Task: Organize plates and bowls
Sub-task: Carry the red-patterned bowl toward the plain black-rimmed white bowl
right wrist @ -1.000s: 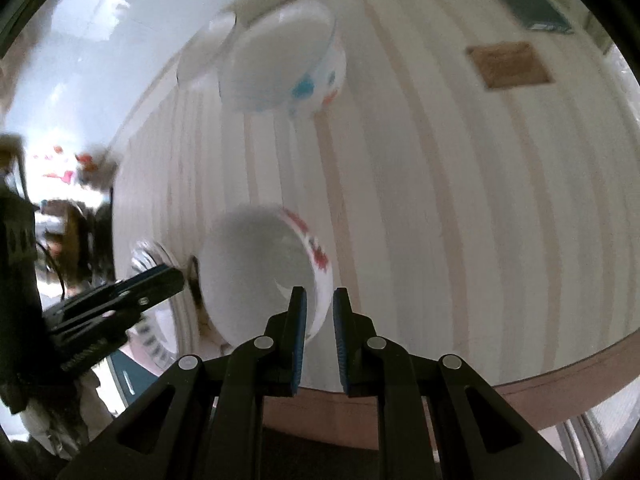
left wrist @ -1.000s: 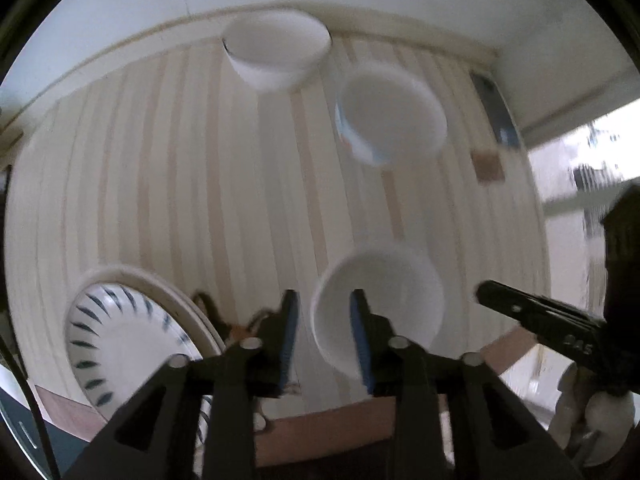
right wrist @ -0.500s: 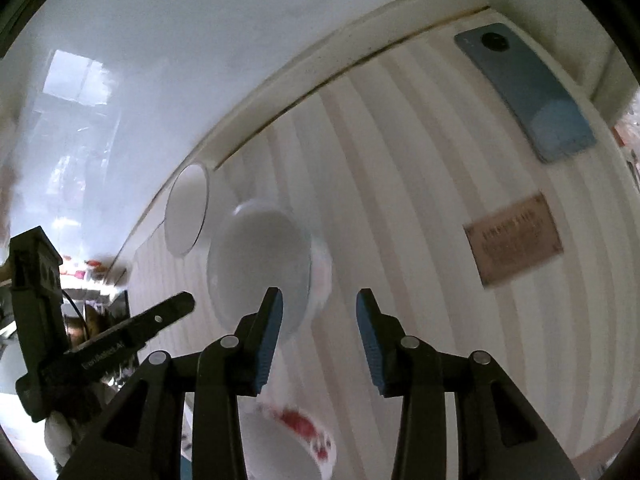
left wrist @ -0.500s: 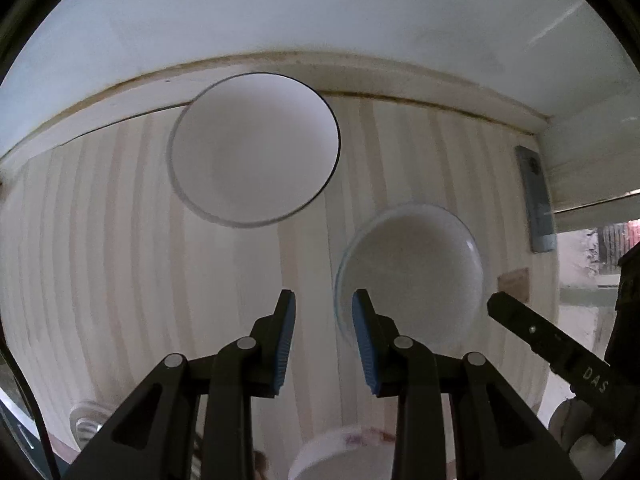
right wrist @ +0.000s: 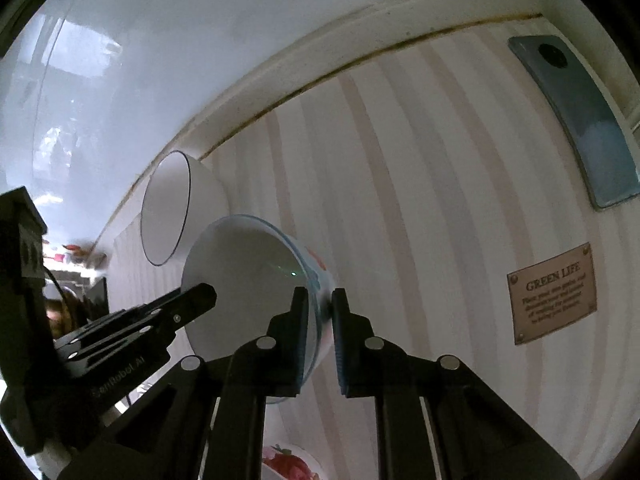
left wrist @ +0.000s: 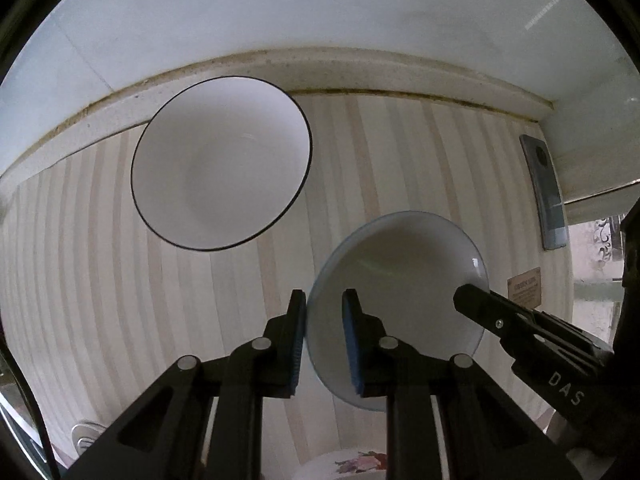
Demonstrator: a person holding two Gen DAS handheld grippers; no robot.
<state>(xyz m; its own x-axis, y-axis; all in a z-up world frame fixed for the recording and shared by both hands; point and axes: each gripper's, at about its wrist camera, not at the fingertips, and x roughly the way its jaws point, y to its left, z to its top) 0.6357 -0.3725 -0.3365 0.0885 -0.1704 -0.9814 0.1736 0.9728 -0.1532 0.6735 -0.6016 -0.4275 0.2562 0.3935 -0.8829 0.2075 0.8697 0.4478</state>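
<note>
In the left wrist view the left hand-held gripper (left wrist: 323, 330) has moved away from the flowered bowl (left wrist: 352, 465), now only a sliver at the bottom edge, and its pads stand apart astride the near-left rim of the blue-rimmed bowl (left wrist: 404, 280), not yet pressing it; the right hand-held gripper (left wrist: 472, 304) reaches over the same bowl's opposite rim; beyond and to the left of that bowl, near the wall, sits the black-rimmed white bowl (left wrist: 222, 162), on the striped table (left wrist: 100, 300). In the right wrist view the right hand-held gripper (right wrist: 320, 312), which half a second ago hung wide apart, has narrowed onto the blue-rimmed bowl (right wrist: 248, 276), one finger inside and one outside, apparently clamped on its wall. Judged from this, both tools have shifted to this bowl, probably to lift and nest it with another
</note>
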